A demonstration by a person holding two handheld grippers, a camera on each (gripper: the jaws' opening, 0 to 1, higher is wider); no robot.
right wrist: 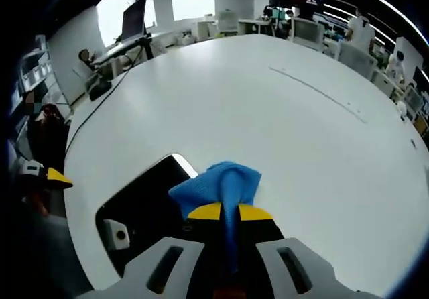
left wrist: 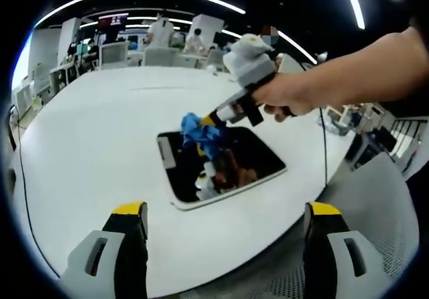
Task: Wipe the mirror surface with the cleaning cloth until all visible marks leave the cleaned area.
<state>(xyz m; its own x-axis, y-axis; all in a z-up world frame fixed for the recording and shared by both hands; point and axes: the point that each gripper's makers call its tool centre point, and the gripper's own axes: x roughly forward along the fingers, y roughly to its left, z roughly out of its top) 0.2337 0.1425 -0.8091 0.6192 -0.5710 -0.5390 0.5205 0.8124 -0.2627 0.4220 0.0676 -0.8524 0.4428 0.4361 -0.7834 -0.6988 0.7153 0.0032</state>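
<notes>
A rectangular mirror (left wrist: pixel 251 161) in a white frame lies flat on the white table (left wrist: pixel 94 138). It reflects dark ceiling and some shapes. A person's hand holds my right gripper (left wrist: pixel 211 119) over the mirror's far left part, shut on a crumpled blue cloth (left wrist: pixel 201 133) that rests on the glass. In the right gripper view the cloth (right wrist: pixel 218 186) bunches ahead of my right gripper (right wrist: pixel 229 212), over the mirror's (right wrist: pixel 144 208) edge. My left gripper (left wrist: pixel 226 212) hovers near the table's front edge, open and holding nothing, short of the mirror.
A thin cable (left wrist: pixel 325 145) runs over the table's right side. A grey mesh chair (left wrist: pixel 379 205) stands by the near right edge. Desks, chairs and monitors (left wrist: pixel 112 21) fill the room behind. The left gripper's yellow tip (right wrist: pixel 57 177) shows left of the mirror.
</notes>
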